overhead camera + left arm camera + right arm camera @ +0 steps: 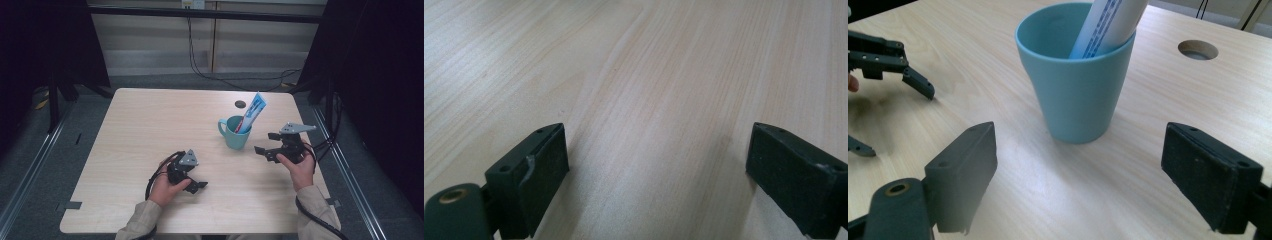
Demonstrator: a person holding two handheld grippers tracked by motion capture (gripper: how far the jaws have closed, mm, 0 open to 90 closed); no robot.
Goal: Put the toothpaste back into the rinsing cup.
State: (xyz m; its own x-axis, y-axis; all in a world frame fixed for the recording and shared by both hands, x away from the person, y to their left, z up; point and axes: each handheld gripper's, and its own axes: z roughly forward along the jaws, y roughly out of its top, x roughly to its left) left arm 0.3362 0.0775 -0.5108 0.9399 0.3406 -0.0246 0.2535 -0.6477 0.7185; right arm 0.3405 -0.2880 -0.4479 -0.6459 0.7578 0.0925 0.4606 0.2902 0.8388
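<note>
A teal mug stands right of the table's centre with a blue-and-white toothpaste tube leaning in it. My right gripper is open just to the mug's right, jaws facing it. In the right gripper view the mug and tube sit just ahead of the wide-apart jaws of the right gripper, untouched. My left gripper rests low near the front of the table, open, with bare wood between the jaws of the left gripper. From the right gripper view the left gripper shows at the left edge.
The light wooden table has a round cable hole behind the mug, also the hole in the right gripper view. Cables trail from both grippers off the front edge. Dark curtains and frame rails flank the table.
</note>
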